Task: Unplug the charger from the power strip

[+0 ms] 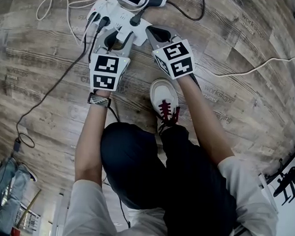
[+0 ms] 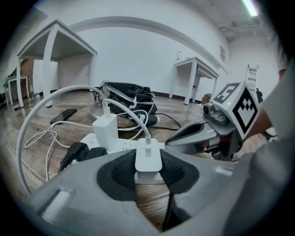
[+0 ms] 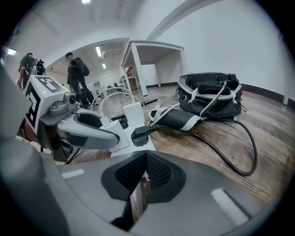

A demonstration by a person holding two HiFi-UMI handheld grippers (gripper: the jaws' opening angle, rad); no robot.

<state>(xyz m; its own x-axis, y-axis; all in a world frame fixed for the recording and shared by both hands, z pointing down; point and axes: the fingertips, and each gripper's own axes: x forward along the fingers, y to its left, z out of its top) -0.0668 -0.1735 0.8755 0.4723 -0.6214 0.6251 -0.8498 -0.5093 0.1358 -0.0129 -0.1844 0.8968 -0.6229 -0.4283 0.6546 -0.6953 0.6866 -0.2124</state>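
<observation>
Charger (image 2: 148,159), plugged into the power strip (image 2: 119,146), sits clamped in left gripper (image 2: 148,171) fingers (image 2: 120,174); right gripper (image 3: 144,159) fingers (image 3: 159,173) together.

Wood floor (image 1: 39,82): power strip (image 1: 121,18), cables (image 1: 251,69), black bag (image 3: 209,94), possibly phone (image 2: 63,115)

Plug-crowded power strip (image 1: 123,18) (open floor (image 1: 243,41) rightward)

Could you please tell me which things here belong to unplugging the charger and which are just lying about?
For the job: small white charger, gripped by the left tongs; white power strip; right tongs at its end.
Lying about: black bag; phone; taller white adapter; black plug.
</observation>
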